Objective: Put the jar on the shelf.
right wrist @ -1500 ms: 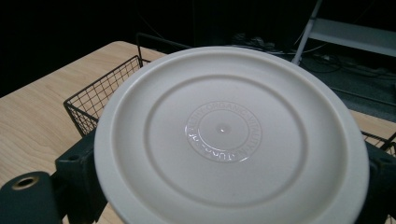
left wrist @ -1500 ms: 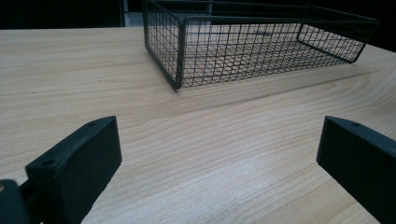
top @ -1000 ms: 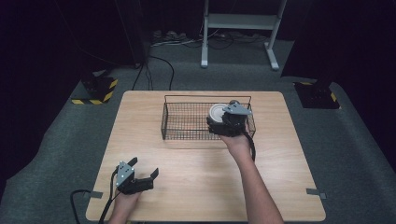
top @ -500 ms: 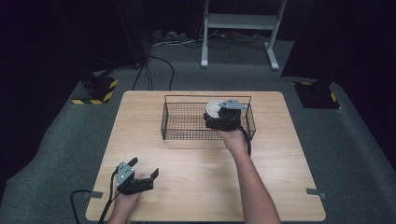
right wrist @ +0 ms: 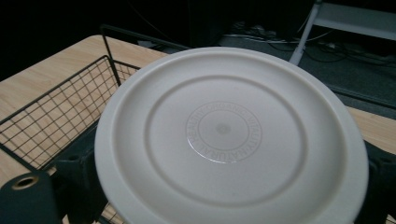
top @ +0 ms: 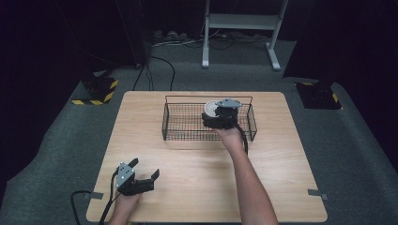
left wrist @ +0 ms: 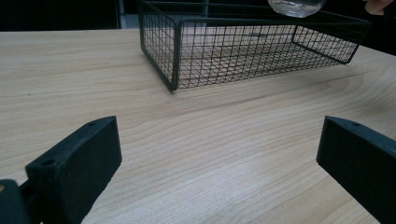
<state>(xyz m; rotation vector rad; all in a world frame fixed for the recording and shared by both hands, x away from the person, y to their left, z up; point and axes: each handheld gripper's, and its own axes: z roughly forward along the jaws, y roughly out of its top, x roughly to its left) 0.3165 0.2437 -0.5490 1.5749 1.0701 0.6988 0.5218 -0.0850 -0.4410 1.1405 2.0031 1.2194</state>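
A round container with a white lid (top: pixel 213 110) hangs over the right half of a black wire basket (top: pixel 183 133), with my right gripper (top: pixel 215 116) shut on its sides. The right gripper view looks down on the embossed white lid (right wrist: pixel 224 130), with a jaw at each side of it and the basket (right wrist: pixel 46 116) below. My left gripper (top: pixel 144 168) rests open at the table's front left with nothing between its jaws. From the left gripper view (left wrist: pixel 219 140), the basket (left wrist: pixel 177 56) stands ahead and the container's clear bottom (left wrist: pixel 294 4) hangs above its far side.
The basket's floor looks bare. The wooden table (top: pixel 197 187) has free room in front of the basket and at both sides. A cable (top: pixel 80 197) trails off the front left edge. Beyond the table are a dark floor and a white stand (top: pixel 239 21).
My right gripper has carried the container a little to the left over the basket. The left gripper has not moved.
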